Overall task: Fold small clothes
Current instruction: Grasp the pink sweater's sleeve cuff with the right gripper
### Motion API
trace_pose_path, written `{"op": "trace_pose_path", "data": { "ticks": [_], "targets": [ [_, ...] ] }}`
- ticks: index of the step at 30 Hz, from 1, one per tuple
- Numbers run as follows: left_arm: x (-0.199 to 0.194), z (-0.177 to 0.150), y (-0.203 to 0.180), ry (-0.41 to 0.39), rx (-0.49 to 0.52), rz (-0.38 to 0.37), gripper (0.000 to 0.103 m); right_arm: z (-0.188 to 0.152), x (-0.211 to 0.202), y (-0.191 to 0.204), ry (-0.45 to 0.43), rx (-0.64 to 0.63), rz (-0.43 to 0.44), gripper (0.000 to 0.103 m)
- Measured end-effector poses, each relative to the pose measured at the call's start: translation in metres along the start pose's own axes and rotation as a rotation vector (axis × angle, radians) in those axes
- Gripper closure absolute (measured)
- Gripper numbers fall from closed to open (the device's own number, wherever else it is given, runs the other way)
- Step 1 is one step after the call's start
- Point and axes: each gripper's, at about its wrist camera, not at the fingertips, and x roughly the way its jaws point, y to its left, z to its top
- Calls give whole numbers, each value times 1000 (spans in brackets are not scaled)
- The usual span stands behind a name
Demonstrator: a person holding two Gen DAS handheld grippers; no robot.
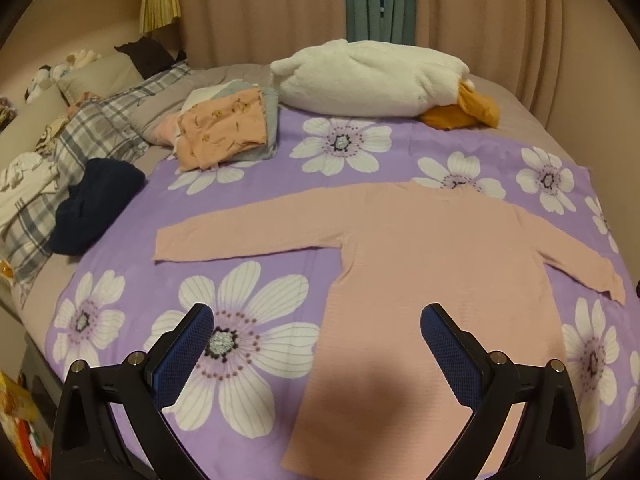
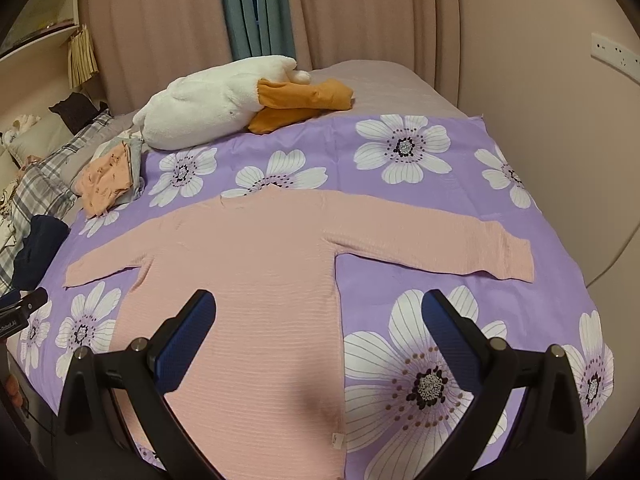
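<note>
Left gripper (image 1: 316, 320): fingers spread wide, holding nothing, above the lower frame. Right gripper (image 2: 320, 308): fingers equally wide apart, empty. Pink long-sleeved top (image 1: 420, 264) (image 2: 256, 264): flat at frame centre on purple flowered sheet (image 1: 248, 184) (image 2: 400, 280), sleeves outstretched. Small white tag (image 2: 337, 440) at hem: writing unreadable. Folded clothes pile (image 1: 228, 128) upper left; white plush duck (image 1: 372, 76) beyond.

Plain pale pink long-sleeved top (image 1: 420, 264) ahead of the tongs, on a purple sheet (image 1: 280, 184) printed with large white flowers. Beyond it, a white plush duck (image 1: 368, 76) with orange bill. Far left: peach printed clothes (image 1: 224, 128), a navy garment (image 1: 96, 204), grey-and-white plaid bedding (image 1: 100, 128). Tong pads (image 2: 188, 344) are blue.
</note>
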Motion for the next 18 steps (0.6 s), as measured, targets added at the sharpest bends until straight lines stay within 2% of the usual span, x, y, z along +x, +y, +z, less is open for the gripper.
{"op": "trace_pose_path", "data": {
  "ticks": [8,13,18],
  "targets": [
    [29,2,-11,56,-10,-38,1,-3,29,-29,53,86,7,0],
    [66,0,-13,128,-48,-86,1,-23,76,-99,143,285,-18,0],
    [104,-2,-17,193,-91,-170,1,-42,114,-164,181,453,-67,1]
  ]
}}
